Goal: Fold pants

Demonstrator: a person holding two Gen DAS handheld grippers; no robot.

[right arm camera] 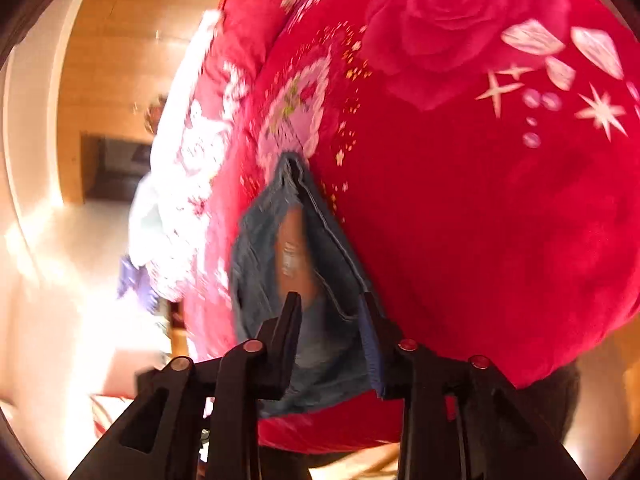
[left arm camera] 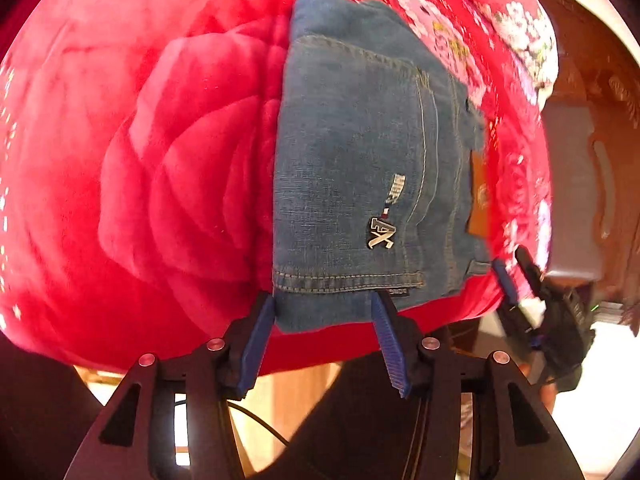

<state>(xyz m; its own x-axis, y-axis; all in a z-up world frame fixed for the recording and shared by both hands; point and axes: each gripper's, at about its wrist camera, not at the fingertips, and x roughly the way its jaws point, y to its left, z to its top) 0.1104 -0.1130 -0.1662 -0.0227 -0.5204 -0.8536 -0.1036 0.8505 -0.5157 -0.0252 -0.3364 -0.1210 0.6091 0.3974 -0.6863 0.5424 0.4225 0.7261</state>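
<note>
my left gripper [left arm camera: 324, 312] is spread wide, fingers either side of the near edge of the folded jeans [left arm camera: 372, 168], tips at the denim, nothing pinched. right gripper [right arm camera: 332, 312] also wide apart, straddling the jeans' waistband end w/ brown leather patch [right arm camera: 294, 256]. jeans lie on red floral blanket [left arm camera: 140, 160], at 12 o'clock from both grippers.

blue jeans [left arm camera: 360, 160] — folded compact — flat on blanket [left arm camera: 160, 160]

Ahead of the left gripper [left arm camera: 324, 312], with blue pads: blue denim pants [left arm camera: 360, 160], tan stitching, brown patch, on red rose-patterned blanket [left arm camera: 160, 160].
</note>
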